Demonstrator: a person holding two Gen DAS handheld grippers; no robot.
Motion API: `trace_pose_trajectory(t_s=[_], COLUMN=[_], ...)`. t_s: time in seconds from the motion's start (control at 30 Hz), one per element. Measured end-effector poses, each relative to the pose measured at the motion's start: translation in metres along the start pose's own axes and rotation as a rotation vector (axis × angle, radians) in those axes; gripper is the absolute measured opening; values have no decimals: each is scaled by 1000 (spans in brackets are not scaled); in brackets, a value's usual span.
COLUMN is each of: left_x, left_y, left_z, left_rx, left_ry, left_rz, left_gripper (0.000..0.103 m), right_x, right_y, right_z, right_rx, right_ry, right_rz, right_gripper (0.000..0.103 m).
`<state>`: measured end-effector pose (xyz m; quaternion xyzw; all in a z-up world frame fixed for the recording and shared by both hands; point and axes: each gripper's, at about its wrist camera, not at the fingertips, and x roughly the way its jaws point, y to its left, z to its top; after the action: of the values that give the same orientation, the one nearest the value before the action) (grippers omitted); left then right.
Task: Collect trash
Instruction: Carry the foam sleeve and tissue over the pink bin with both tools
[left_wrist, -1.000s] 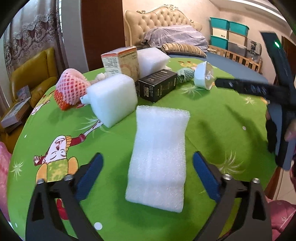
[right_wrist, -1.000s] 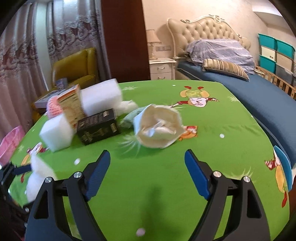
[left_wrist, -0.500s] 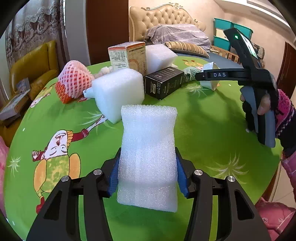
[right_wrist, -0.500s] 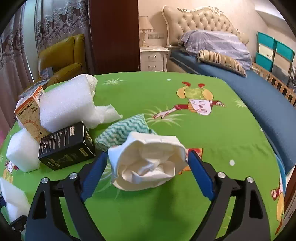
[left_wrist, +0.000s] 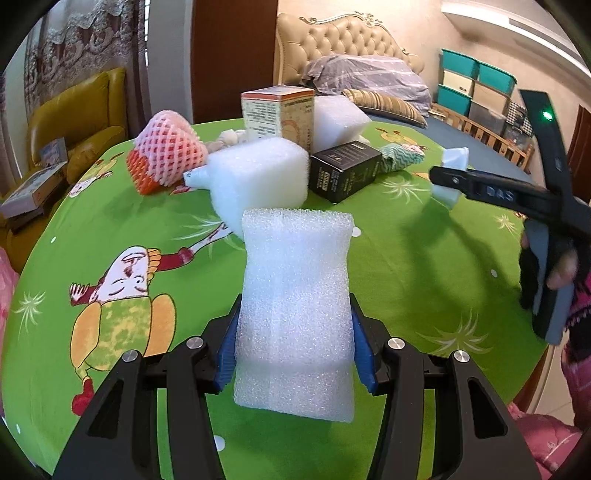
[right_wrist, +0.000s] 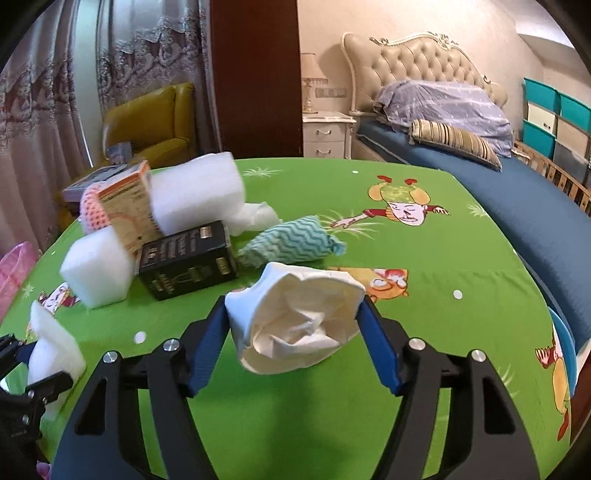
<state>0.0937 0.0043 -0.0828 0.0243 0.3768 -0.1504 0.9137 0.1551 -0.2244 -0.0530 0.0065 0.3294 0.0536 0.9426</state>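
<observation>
Both hands are at the pick-up step of the trash collection, each on its own piece. The left gripper (left_wrist: 295, 347) has its blue pads pressed against the flanks of a white foam sheet (left_wrist: 295, 306), which pinches in visibly at the waist between them — the jaws stand fairly narrow and have a firm hold. The sheet stands up out of the jaws at 12 o'clock, above the green tablecloth (left_wrist: 406, 258).

The right gripper (right_wrist: 293, 341) straddles a crumpled white paper cup (right_wrist: 295, 317); its jaws are closing, the cup is between them, and both blue pads already meet its sides, so I judge the grasp made or all but made, at a middling width. In the left wrist view the same cup shows at about 2 o'clock, at the tip of the right gripper's arm.

Still lying on the cloth, from the right wrist view: a black box (right_wrist: 186, 260) at 10 o'clock, a teal zigzag cloth (right_wrist: 295, 240) at 12, and an orange carton (right_wrist: 127, 203), foam blocks (right_wrist: 197, 195) and a pink fruit net (right_wrist: 92, 210) further toward 10.

Next, as I read it, both pieces want lifting clear and carrying to a bin — none is in view, so where it stands I cannot tell. The cup is soft; the squeeze should stop before it collapses.
</observation>
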Motion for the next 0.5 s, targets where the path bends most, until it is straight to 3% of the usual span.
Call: trace_pose_trajectory(t_s=[0.5], left_x=[-19], left_y=[26], left_z=[-6], left_rx=[-67], left_ry=[-55], left_rz=[72], left_gripper=[48], right_x=[-30], right_y=[37], right_z=[-23], right_rx=[-66], right_ry=[-3], right_rz=[62], right_gripper=[68])
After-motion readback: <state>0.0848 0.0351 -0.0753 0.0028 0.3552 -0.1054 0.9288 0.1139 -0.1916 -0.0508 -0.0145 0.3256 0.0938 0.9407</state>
